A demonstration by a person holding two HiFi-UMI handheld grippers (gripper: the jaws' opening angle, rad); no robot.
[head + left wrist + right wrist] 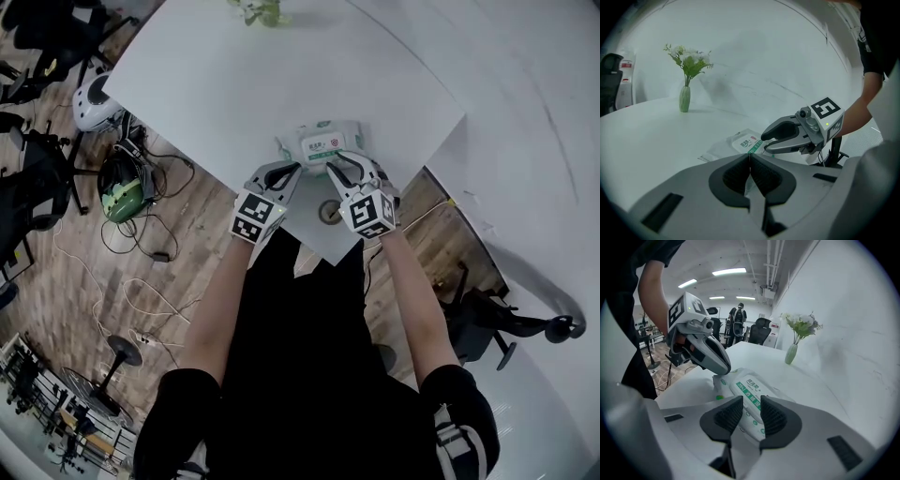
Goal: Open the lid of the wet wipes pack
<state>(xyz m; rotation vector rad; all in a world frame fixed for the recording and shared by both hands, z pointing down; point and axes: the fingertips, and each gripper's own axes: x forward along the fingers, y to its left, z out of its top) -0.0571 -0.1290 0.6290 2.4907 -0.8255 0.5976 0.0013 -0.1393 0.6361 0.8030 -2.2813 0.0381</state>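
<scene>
Wet wipes pack [323, 145] lies at the white table's [234, 84] corner, above a cable-strewn wooden floor [192, 248]. At its near edge, the left gripper [292, 170] is clenched and the right gripper [343, 165] is spread open.

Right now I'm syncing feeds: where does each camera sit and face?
Head view: on the person's head, looking steeply down at the table, wipes pack, both arms.
Left gripper view: on the left claw, facing the wipes pack, right claw and right forearm.
Right gripper view: on the right claw, facing the wipes pack, left claw and left arm.
Both gripper views share the wipes pack and the vase.
</scene>
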